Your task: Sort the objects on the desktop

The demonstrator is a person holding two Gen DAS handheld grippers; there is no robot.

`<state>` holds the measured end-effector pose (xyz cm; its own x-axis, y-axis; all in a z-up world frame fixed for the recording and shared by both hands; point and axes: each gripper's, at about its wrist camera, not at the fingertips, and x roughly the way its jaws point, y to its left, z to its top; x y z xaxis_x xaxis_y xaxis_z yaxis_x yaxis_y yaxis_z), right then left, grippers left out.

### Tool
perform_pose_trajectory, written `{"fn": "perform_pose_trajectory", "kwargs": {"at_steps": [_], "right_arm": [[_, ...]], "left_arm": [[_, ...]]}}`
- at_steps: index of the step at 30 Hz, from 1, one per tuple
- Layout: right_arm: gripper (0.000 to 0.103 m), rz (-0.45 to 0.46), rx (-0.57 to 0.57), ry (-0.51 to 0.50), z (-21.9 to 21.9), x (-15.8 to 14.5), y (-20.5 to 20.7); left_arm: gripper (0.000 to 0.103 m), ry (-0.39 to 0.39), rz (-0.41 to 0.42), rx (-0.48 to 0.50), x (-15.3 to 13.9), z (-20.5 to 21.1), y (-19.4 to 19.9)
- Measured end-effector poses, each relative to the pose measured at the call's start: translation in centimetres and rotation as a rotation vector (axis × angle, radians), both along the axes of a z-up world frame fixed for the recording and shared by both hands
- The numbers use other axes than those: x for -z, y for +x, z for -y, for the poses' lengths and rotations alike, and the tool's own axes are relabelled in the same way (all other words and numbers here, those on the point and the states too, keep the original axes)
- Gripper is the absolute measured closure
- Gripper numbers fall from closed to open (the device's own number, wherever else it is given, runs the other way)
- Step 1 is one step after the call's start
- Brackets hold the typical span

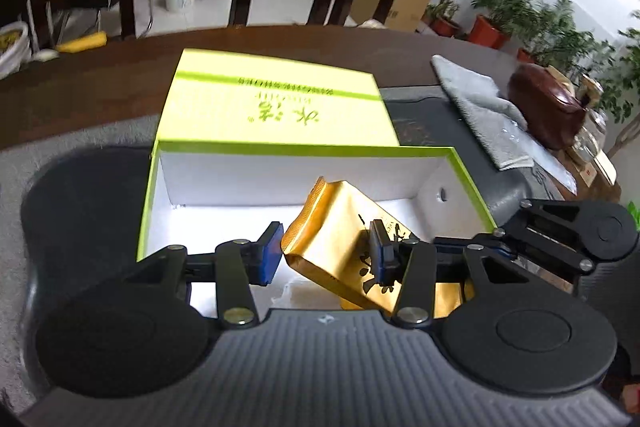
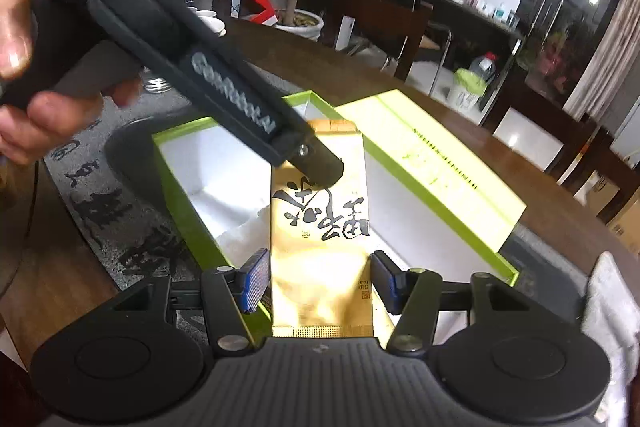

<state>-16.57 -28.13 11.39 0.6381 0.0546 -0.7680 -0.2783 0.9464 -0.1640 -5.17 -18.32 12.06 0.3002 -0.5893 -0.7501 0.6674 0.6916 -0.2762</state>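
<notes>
Gold pouch (image 2: 320, 227) over open green box (image 1: 152, 195), not yet laid flat; left gripper (image 1: 326, 253) fingers clamp pouch's far end, right gripper (image 2: 316, 281) fingers straddle near end, whether gripping cannot tell; lid (image 1: 276, 103) off, beside box on bench (image 1: 80, 83)

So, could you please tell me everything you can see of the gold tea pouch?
The gold tea pouch is a shiny foil-looking bag with crimped seals at both ends and bold black calligraphy on its face. It sits tilted inside the open green box, one end raised. The left gripper straddles one end and the right gripper the other; whether the pads press it is unclear.
</notes>
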Motion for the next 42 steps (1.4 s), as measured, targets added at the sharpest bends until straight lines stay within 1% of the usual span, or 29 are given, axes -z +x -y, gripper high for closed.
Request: {"fn": "perform_pose_trajectory", "kwargs": {"at_steps": [2,8,12,15,20,27,30,32,33,34,36,37,39,41,42], "right_arm": [[0.047,-0.017,0.011,0.022,0.5,0.3,0.4],[0.047,-0.073,0.039,0.044,1.6,1.6,2.1],[0.047,-0.095,0.055,0.054,2.0,2.4,2.9],[0.047,-0.084,0.071,0.072,2.1,2.4,3.0],[0.044,-0.041,0.084,0.085,1.8,1.9,2.3],[0.043,0.011,0.103,0.106,1.3,0.1,0.3],[0.039,0.043,0.11,0.103,0.9,-0.7,-0.8],[0.039,0.063,0.116,0.108,0.6,-1.4,-1.7],[0.039,0.07,0.122,0.109,0.4,-1.6,-2.1],[0.038,0.077,0.128,0.111,0.3,-1.8,-2.5],[0.036,0.087,0.139,0.123,0.1,-2.1,-3.3],[0.033,0.093,0.144,0.127,0.1,-2.3,-3.6],[0.031,0.104,0.16,0.135,-0.2,-2.3,-4.4],[0.03,0.108,0.177,0.152,-0.4,-2.3,-5.2],[0.03,0.11,0.185,0.156,-0.5,-2.1,-5.7]], "left_arm": [[0.057,0.004,-0.015,-0.006,0.6,0.2,0.5],[0.057,0.031,-0.032,-0.016,2.0,0.3,0.8],[0.057,0.047,-0.024,-0.024,2.2,-0.1,0.7],[0.057,0.043,-0.016,-0.032,1.8,-0.7,0.3],[0.057,0.029,0.004,-0.035,0.6,-1.8,-0.9],[0.057,0.028,0.021,-0.047,-0.5,-3.5,-3.1],[0.056,0.017,0.028,-0.057,-1.2,-4.3,-4.2],[0.053,0.025,0.049,-0.065,-1.7,-4.7,-5.1],[0.049,0.03,0.059,-0.069,-1.9,-5.0,-5.6],[0.047,0.033,0.071,-0.069,-2.1,-5.2,-6.1],[0.046,0.044,0.092,-0.066,-2.4,-5.5,-7.1],[0.046,0.047,0.097,-0.066,-2.5,-5.7,-7.5],[0.044,0.05,0.105,-0.069,-2.7,-6.1,-8.3],[0.039,0.058,0.113,-0.079,-2.8,-6.5,-9.1],[0.036,0.063,0.124,-0.084,-2.8,-6.7,-9.5]]}}
